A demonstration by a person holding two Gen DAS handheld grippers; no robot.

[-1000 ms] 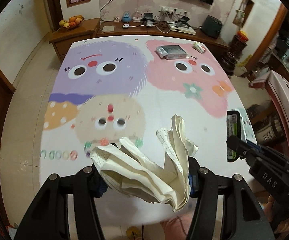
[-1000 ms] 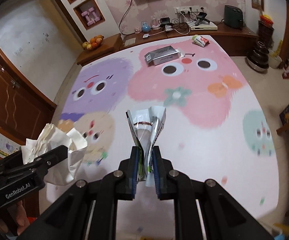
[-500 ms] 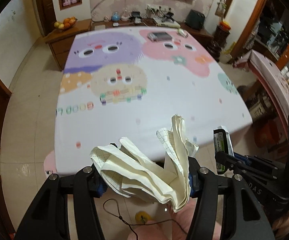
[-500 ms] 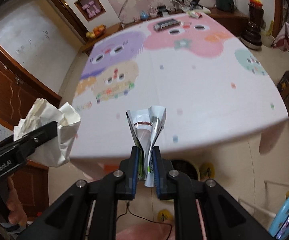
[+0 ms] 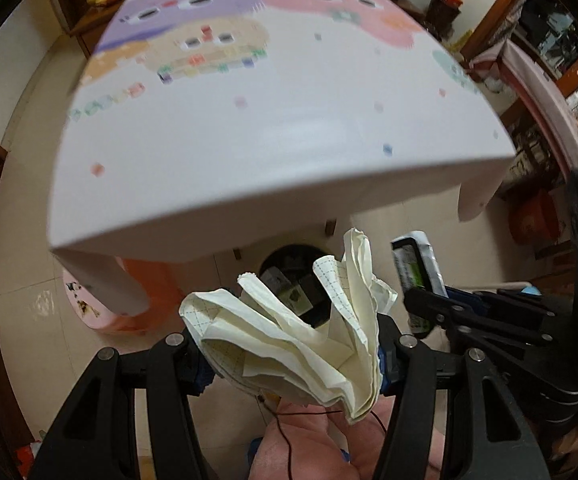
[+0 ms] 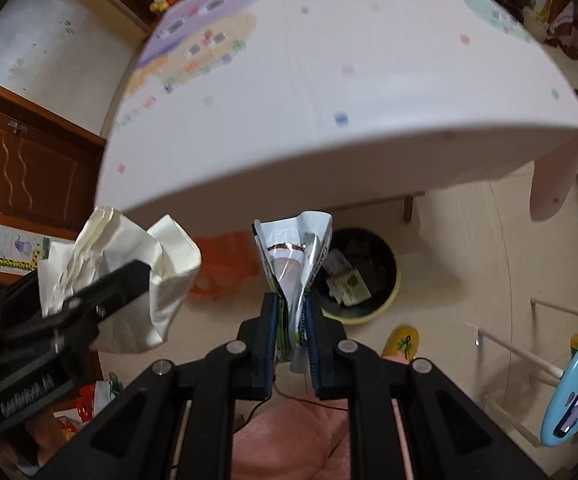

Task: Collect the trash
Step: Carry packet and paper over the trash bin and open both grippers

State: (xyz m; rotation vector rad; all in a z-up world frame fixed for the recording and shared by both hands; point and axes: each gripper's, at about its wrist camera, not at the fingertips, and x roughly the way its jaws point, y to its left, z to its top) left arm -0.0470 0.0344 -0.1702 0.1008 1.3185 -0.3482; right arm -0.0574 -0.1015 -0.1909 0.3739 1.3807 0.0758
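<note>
Paper first: crumpled sheet of gridded paper (image 5: 289, 344) sits clamped between my left gripper (image 5: 289, 356) fingers, bulging up and forward past the pads. Light, soft, springy; it crushes without resistance, so a hold across the bunched middle suits it. My right gripper (image 6: 291, 332) is pinched tight on the lower end of a foil snack wrapper (image 6: 293, 264), which fans out above the fingertips. Thin and slick, likely to slip unless squeezed at the folded part. Bin (image 6: 385, 296), dark-lined and already holding scraps, lies on the floor just beyond and right of the wrapper tip. A second ago both fingers looked over the tabletop (image 5: 281, 128); now its near edge is beyond them, with floor and bin beneath.
</note>
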